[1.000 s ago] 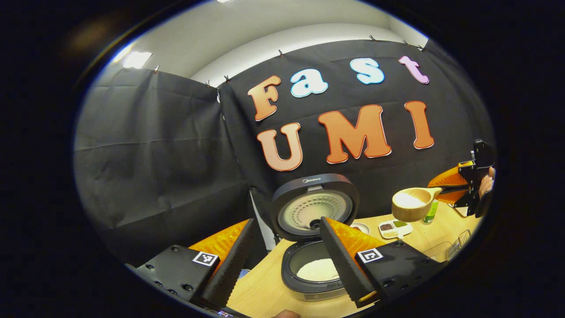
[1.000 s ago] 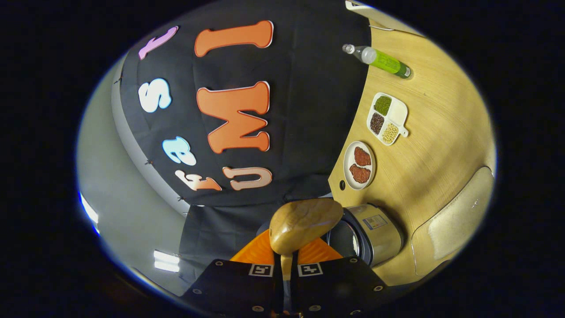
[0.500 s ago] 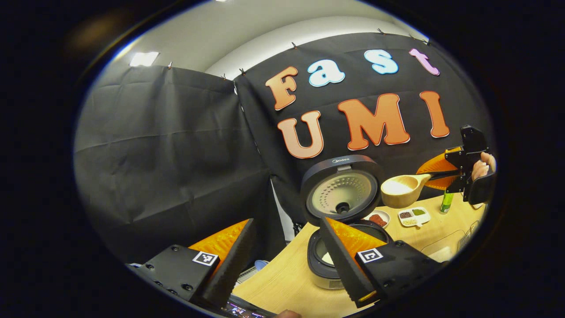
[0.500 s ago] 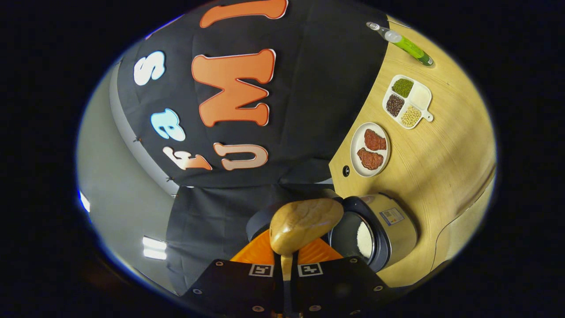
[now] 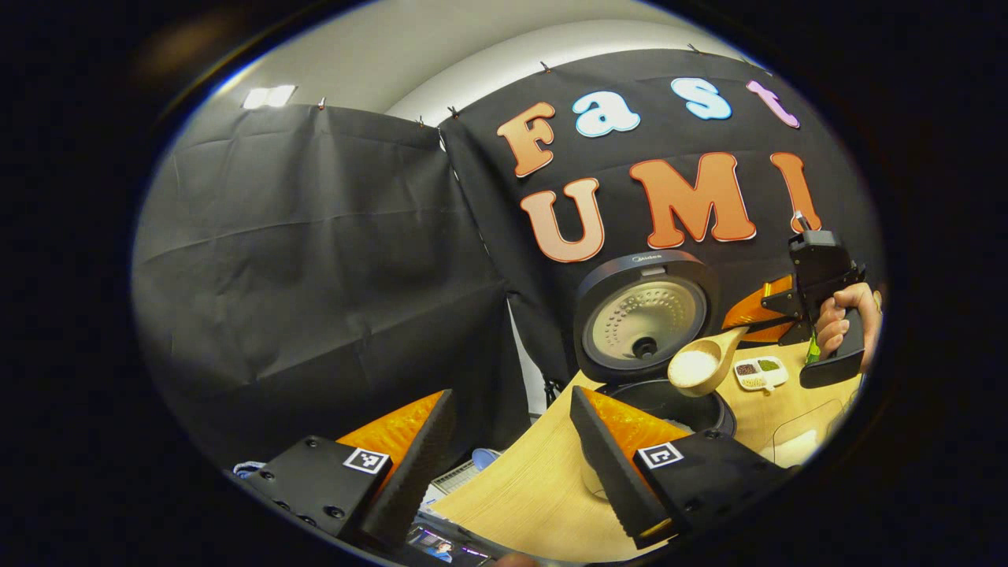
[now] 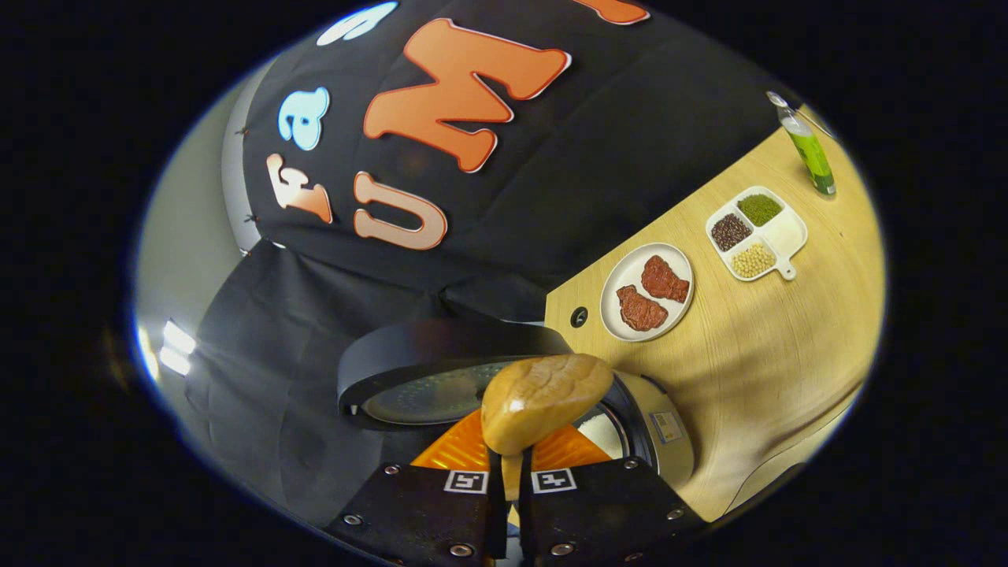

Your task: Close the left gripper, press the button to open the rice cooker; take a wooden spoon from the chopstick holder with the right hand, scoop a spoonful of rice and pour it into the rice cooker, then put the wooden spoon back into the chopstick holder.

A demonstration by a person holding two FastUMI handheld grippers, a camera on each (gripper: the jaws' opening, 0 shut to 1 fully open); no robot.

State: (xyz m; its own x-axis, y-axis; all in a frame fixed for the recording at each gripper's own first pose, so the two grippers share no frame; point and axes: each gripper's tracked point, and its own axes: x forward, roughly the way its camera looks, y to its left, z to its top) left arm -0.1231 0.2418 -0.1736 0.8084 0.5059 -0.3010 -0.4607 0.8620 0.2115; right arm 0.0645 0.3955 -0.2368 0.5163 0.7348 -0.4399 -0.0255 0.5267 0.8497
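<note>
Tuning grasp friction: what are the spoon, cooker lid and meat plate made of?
Wooden spoon: pale wood, grain visible, smooth sheen. Rice cooker lid: dark matte shell, likely plastic; perforated metallic-looking inner plate. Plate: glossy white, ceramic or melamine, can't tell.

Both views toward rice cooker (image 5: 646,315)
</note>
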